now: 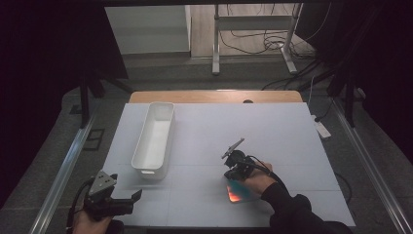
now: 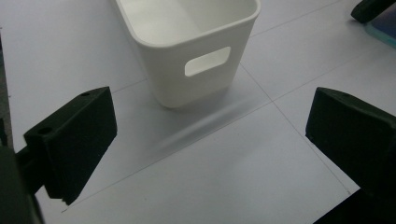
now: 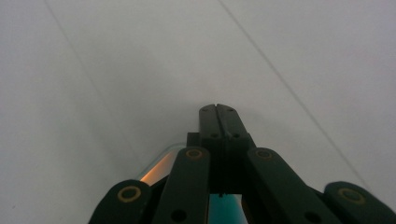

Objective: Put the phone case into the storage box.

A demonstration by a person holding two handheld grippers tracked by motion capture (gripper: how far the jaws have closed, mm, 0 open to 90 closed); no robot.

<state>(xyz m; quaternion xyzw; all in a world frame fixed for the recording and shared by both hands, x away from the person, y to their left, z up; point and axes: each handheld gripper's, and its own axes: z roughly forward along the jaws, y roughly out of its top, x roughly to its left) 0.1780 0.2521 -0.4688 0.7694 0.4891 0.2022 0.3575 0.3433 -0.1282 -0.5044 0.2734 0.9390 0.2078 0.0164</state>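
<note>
Teal card (image 1: 237, 191) beneath clenched right claw (image 3: 217, 112); left claw (image 2: 210, 135) released, faces white bin (image 2: 196, 42).

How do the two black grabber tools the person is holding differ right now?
The left gripper has its jaws spread wide apart, while the right gripper has its jaws pressed together. The left gripper faces the white bin with nothing between its jaws; the right gripper sits over a flat blue-and-orange card on the table. In the high view the left one is near the table's front edge, the right one further in. Both are black and hand-held.
</note>
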